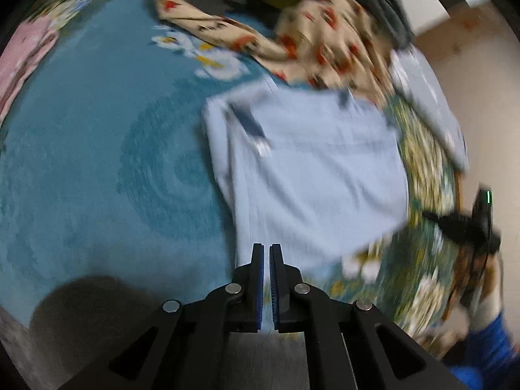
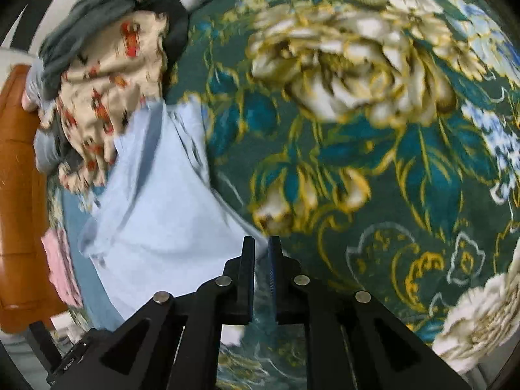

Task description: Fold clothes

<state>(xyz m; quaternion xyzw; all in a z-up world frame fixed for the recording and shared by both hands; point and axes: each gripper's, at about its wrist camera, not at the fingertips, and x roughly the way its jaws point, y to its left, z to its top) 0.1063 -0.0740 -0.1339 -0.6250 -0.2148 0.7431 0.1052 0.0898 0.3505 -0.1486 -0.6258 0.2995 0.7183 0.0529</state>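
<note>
I'm over the bed now, floral bedspread [image 2: 357,149] under everything. The light blue garment [image 1: 312,175] lies spread flat, roughly squared off, just beyond my left gripper [image 1: 269,250], whose fingers sit nearly together with only a thin slit between; the near hem runs right up to the tips, though through the blur I can't say whether any cloth is pinched. My right gripper [image 2: 262,243] is also almost closed, and a corner of the same blue cloth reaches into that gap; looks like a grip on the near right corner, but I can't be sure. Both sit at the near edge, I'd judge, so the hem can be carried over evenly. At the far side a patterned cream garment [image 1: 325,42] and dark clothes [image 2: 97,9] are heaped, clear of the folding space.
</note>
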